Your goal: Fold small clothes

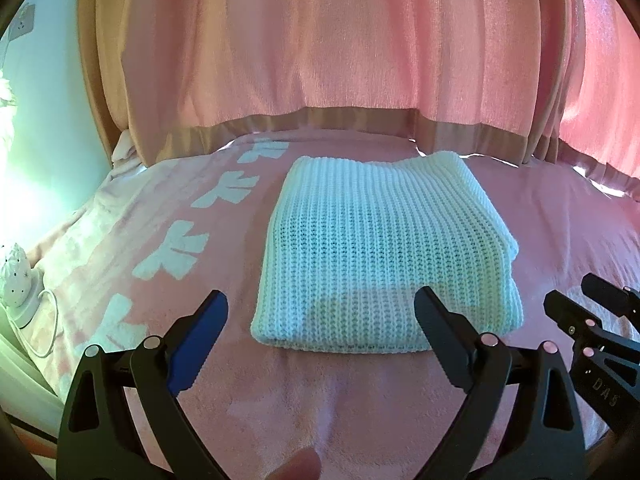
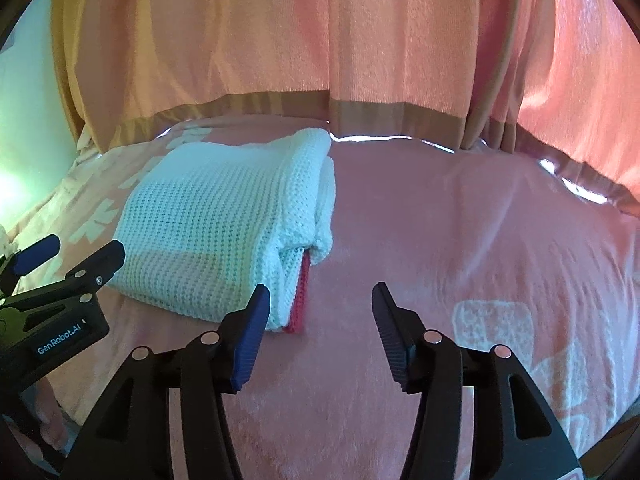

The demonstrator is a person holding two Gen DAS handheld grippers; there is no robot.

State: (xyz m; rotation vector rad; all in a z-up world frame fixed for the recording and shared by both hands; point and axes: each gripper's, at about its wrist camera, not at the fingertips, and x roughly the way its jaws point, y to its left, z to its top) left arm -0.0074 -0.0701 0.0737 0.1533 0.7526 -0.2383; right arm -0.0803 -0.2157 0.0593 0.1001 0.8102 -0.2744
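A white knitted garment lies folded into a thick rectangle on the pink bed cover. In the right wrist view the garment shows stacked layers and a red edge at its near right corner. My left gripper is open and empty, just in front of the garment's near edge. My right gripper is open and empty, at the garment's near right corner, not touching it. Each gripper shows in the other's view: the right one, the left one.
Pink curtains hang behind the bed. The cover has white printed marks on the left and a white patch on the right. A small white lamp with a cord stands at the left bedside.
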